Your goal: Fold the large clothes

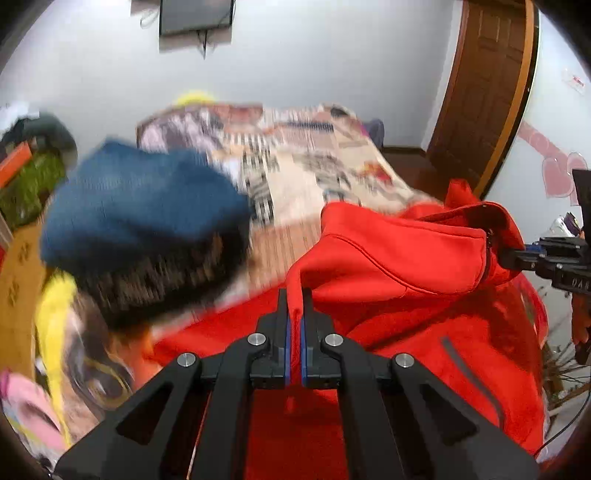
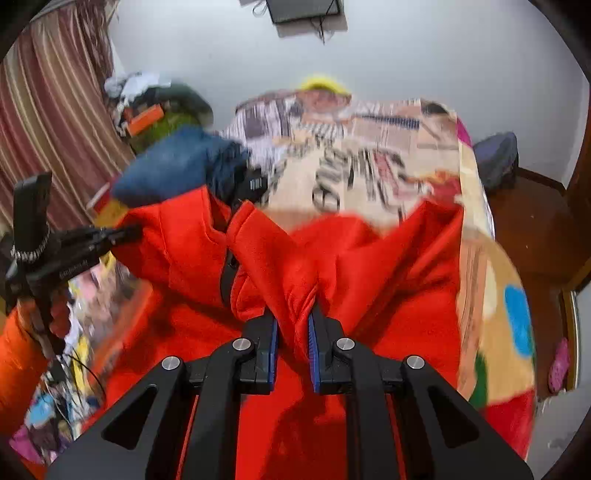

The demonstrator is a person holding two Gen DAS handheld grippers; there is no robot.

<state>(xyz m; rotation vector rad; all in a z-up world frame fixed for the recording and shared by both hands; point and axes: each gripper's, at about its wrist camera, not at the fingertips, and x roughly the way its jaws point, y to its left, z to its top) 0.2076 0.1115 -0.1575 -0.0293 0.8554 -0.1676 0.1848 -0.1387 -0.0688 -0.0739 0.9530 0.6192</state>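
Note:
A large red fleece jacket (image 1: 388, 254) lies spread over a bed with a patterned blanket (image 1: 295, 162). My left gripper (image 1: 294, 295) is shut on a thin red edge of the jacket, which rises between its blue pads. In the right wrist view my right gripper (image 2: 293, 314) is shut on a thick bunched fold of the same red jacket (image 2: 388, 266). Each gripper shows in the other's view, clamped on the jacket: the right gripper (image 1: 517, 258) at the right edge, the left gripper (image 2: 122, 232) at the left. The jacket hangs lifted between them.
A folded blue and dark garment pile (image 1: 147, 221) sits on the bed to the left, blurred. A brown wooden door (image 1: 487, 92) stands at the right. Striped curtains (image 2: 48, 110) and a cluttered heap (image 2: 159, 107) fill the left. A dark screen (image 2: 303, 11) hangs on the wall.

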